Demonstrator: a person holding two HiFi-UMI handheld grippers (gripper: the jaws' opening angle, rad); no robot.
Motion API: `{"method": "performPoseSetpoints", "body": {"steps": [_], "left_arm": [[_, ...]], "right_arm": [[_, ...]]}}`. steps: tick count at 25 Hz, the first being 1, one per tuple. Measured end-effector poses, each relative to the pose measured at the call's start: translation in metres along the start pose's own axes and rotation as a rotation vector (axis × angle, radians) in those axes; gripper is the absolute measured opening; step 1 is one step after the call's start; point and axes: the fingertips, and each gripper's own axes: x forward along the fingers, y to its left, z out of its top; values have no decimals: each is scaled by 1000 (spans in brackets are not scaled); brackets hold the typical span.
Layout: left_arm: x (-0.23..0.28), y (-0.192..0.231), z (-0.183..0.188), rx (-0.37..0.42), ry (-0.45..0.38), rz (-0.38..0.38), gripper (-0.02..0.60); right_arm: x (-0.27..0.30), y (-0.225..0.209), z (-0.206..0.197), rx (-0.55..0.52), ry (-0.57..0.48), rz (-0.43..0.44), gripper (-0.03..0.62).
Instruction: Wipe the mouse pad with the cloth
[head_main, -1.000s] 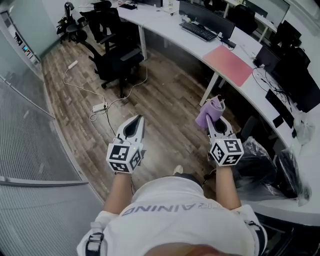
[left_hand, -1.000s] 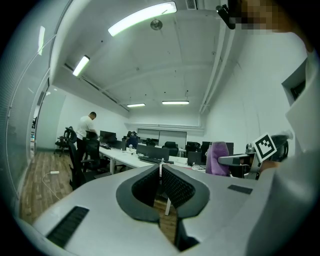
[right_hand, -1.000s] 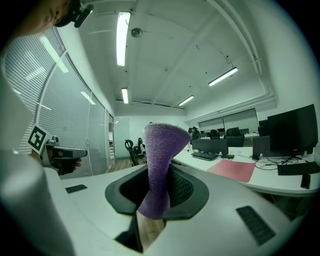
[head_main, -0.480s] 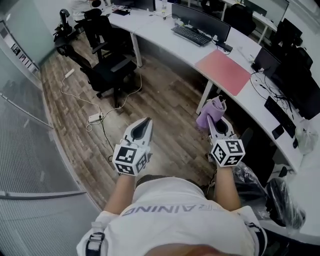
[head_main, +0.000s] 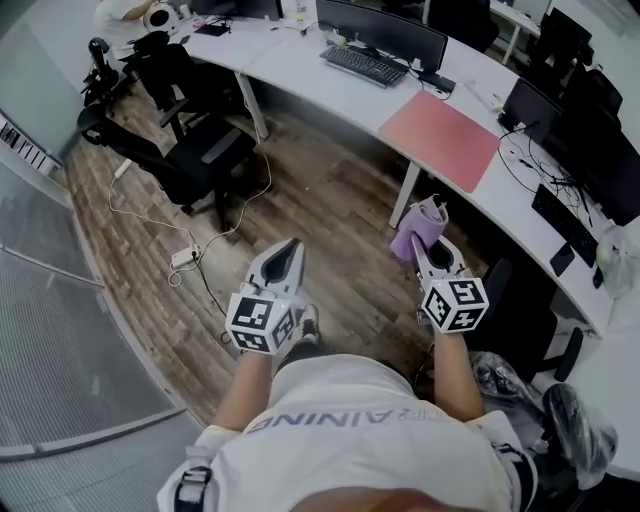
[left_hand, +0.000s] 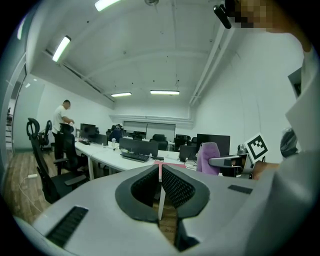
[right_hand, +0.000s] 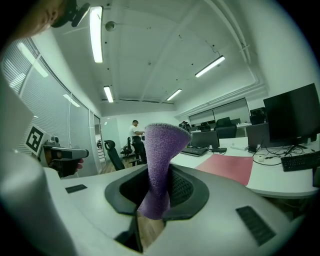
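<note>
Head view: a person stands on the wood floor (head_main: 335, 215) with both grippers held out in front, over open floor and well short of the table (head_main: 320, 95). The right gripper (head_main: 428, 246), right of centre, has its jaws pinching a purple cloth (head_main: 421, 222); the right gripper view shows the cloth clamped low between the pads and rising above them. The left gripper (head_main: 290, 250), left of centre, carries nothing; the left gripper view shows its jaws pressed together with only a thin slit between. The pink mouse pad (head_main: 440, 138) lies flat on the white curved table in the upper right of the frame, its near edge close to the table's front edge, well apart from the cloth. Bare table surface lies to the pad's left, up to a keyboard (head_main: 365, 65) and a monitor (head_main: 385, 30). To the pad's right, cables (head_main: 530, 165) and dark monitors (head_main: 590, 150) crowd in. A white table leg (head_main: 405, 195) stands below the pad. Office chairs (head_main: 190, 150) occupy the upper left, and a power strip (head_main: 185, 257) with cord lies on the floor at left. Dark bags (head_main: 575, 430) sit at lower right.
</note>
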Motion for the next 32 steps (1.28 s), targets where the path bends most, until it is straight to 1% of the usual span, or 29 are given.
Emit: {"method": "performPoseSetpoints", "body": {"steps": [2, 5, 6, 11, 16, 19, 23, 27, 30, 32], "left_arm": [[19, 16, 8, 5, -5, -25, 32], [45, 44, 21, 16, -11, -55, 32], [54, 54, 25, 16, -11, -63, 32], [88, 105, 29, -1, 2, -102, 32], [118, 153, 31, -10, 15, -142, 32], [135, 173, 31, -10, 25, -175, 32], [159, 184, 33, -16, 40, -218, 32], [184, 183, 30, -21, 61, -264, 32], [206, 178, 28, -15, 75, -282, 32], [221, 177, 27, -16, 85, -280, 32]], "right_arm": [[18, -1, 7, -36, 4, -27, 101], [50, 11, 22, -161, 21, -42, 101], [62, 15, 26, -176, 24, -40, 101], [111, 22, 30, -151, 45, -71, 101], [150, 18, 40, -132, 29, -147, 101], [167, 15, 42, -122, 27, -193, 101], [180, 5, 43, -110, 36, -238, 101], [190, -12, 43, -99, 50, -271, 101], [200, -33, 36, -80, 67, -278, 101], [210, -48, 34, -68, 71, -274, 101]]}}
